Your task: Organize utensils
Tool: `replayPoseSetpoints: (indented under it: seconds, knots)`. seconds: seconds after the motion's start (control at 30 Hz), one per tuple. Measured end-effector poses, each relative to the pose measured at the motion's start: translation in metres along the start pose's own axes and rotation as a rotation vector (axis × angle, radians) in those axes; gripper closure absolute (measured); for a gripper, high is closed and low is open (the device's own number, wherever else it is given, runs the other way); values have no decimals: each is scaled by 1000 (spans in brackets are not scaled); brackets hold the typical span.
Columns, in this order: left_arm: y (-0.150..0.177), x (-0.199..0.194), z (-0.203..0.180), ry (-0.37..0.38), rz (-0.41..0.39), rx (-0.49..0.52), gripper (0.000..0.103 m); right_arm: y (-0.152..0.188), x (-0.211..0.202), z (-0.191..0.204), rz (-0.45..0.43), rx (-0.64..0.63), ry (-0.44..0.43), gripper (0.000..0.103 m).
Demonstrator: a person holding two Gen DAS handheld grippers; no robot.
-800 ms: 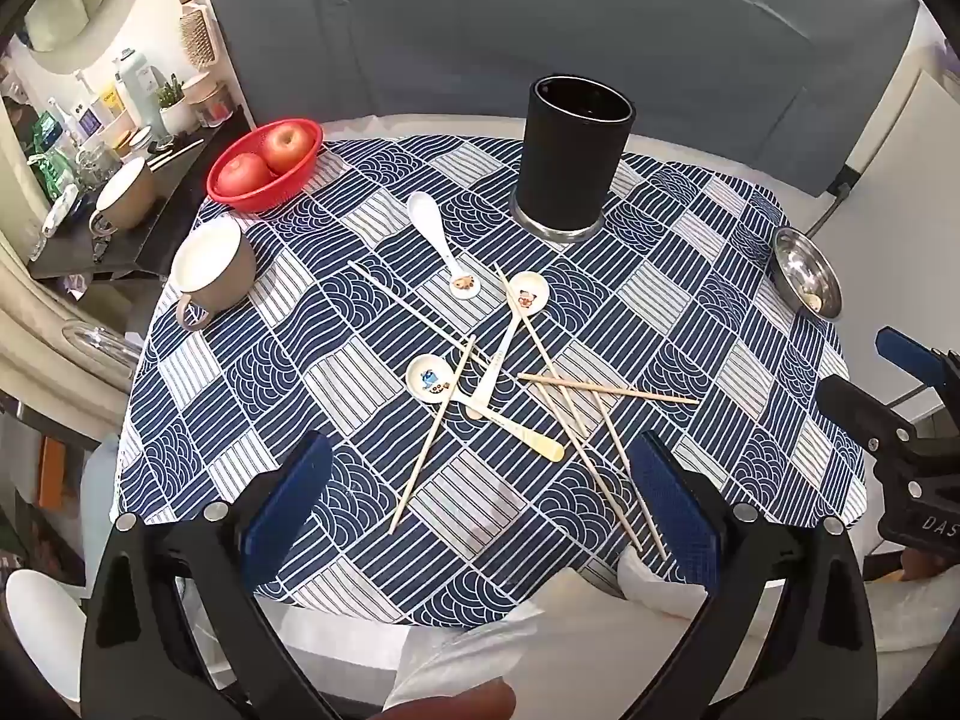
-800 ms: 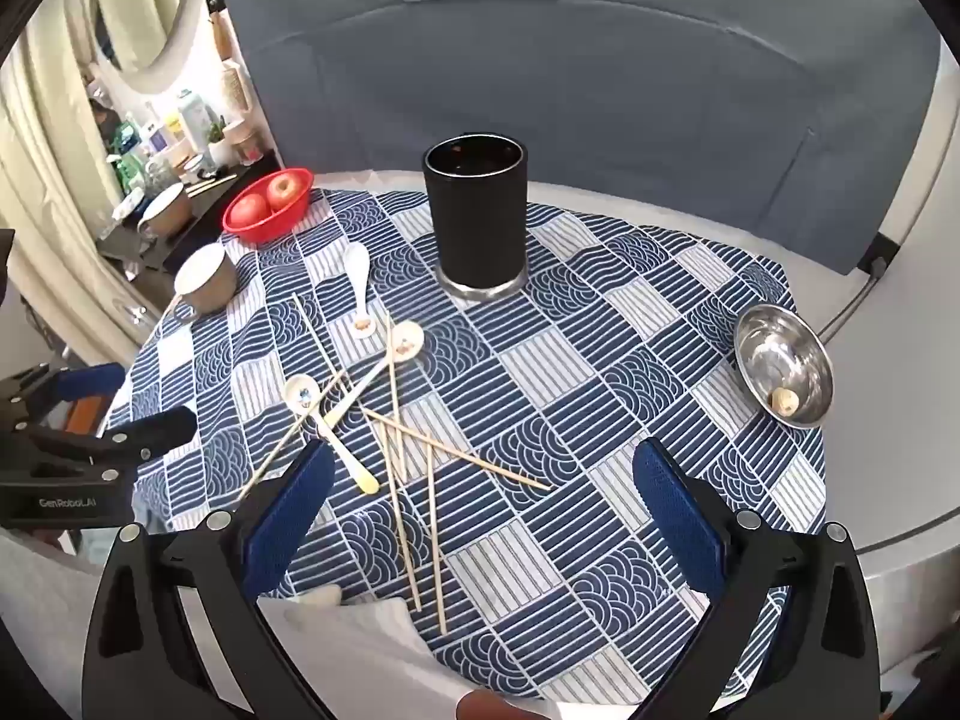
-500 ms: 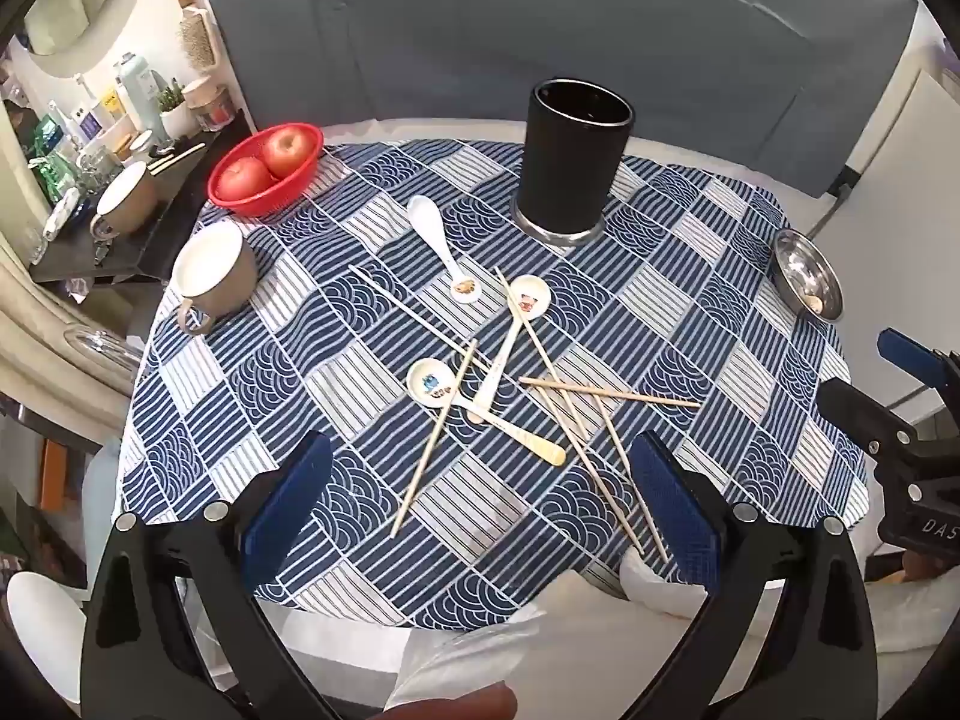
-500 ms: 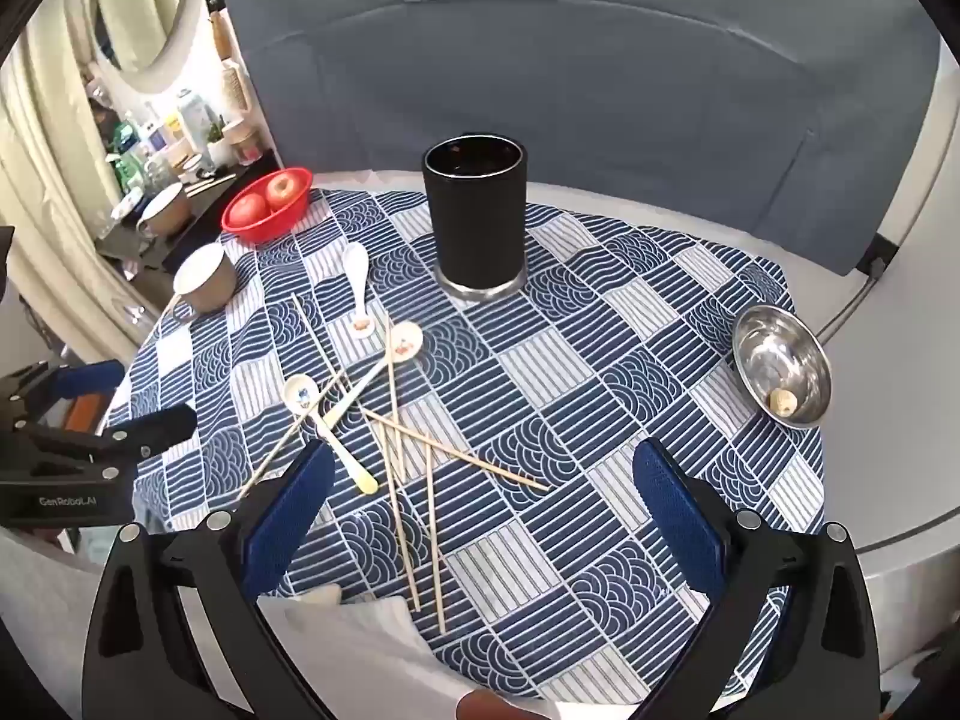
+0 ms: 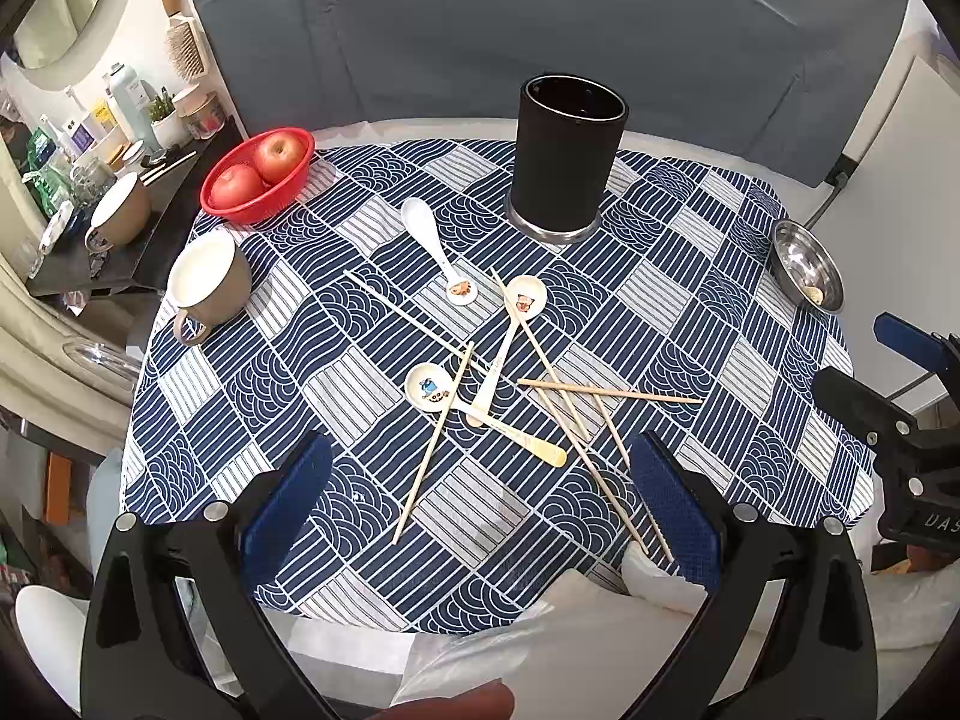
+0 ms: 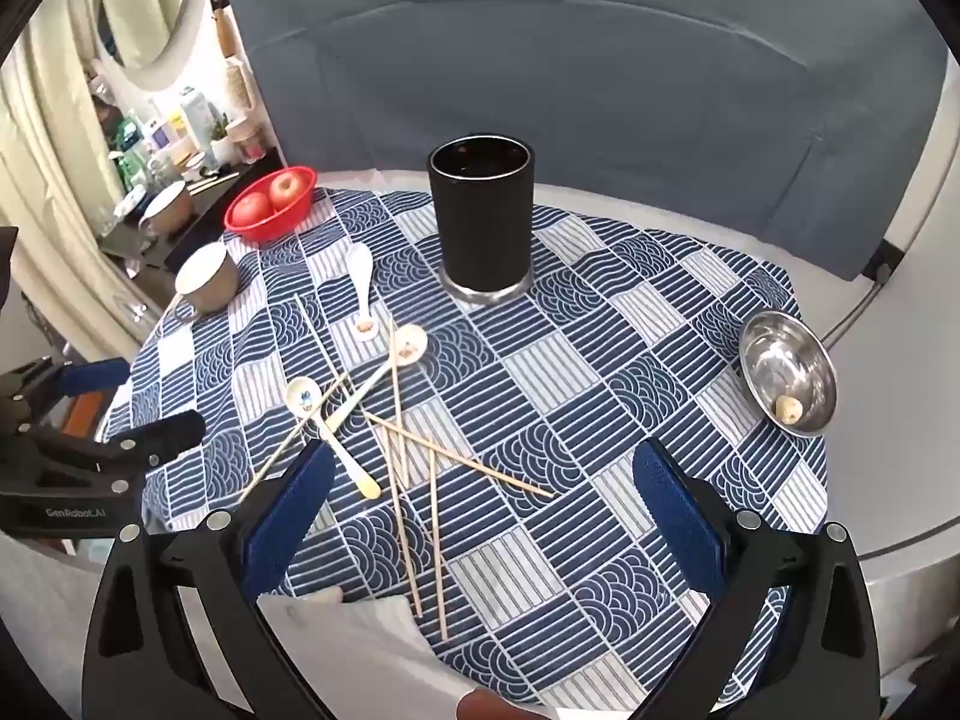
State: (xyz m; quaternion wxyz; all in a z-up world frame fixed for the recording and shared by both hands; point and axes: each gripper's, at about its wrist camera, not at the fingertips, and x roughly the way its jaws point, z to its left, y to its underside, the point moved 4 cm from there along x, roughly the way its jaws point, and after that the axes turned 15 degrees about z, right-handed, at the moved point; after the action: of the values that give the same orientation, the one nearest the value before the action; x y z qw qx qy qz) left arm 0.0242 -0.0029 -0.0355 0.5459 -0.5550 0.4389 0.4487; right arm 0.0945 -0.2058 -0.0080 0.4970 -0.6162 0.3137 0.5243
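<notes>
A tall black utensil holder [image 5: 569,163] [image 6: 482,223] stands upright at the far middle of the blue patterned tablecloth [image 5: 654,312]. Three white ceramic spoons [image 5: 438,252] [image 5: 509,343] [image 5: 474,411] and several wooden chopsticks [image 5: 606,391] [image 6: 414,480] lie scattered and crossed in the cloth's middle. My left gripper [image 5: 480,504] is open and empty, held above the near edge, short of the pile. My right gripper [image 6: 480,510] is open and empty, above the near edge to the right of the pile. Each gripper shows at the side of the other's view.
A red bowl with two apples [image 5: 258,177] and a beige mug [image 5: 207,282] sit at the far left. A small steel bowl [image 5: 807,273] [image 6: 786,381] sits at the right edge. A cluttered shelf [image 5: 90,156] stands beyond the table's left side.
Both views have shifted only slightly; the grippers stay open and nothing on the table has moved.
</notes>
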Motion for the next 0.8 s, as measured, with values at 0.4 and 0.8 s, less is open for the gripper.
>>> replayPoseSetpoints:
  seconds: [0.4,0.8]
  knots:
    - [-4,0,0,-12,0,-3,6,-1,1,0,-9,-2,2,8]
    - [-2,1,0,-4,2,-3,6,-2,2,2,-7,-11,2,8]
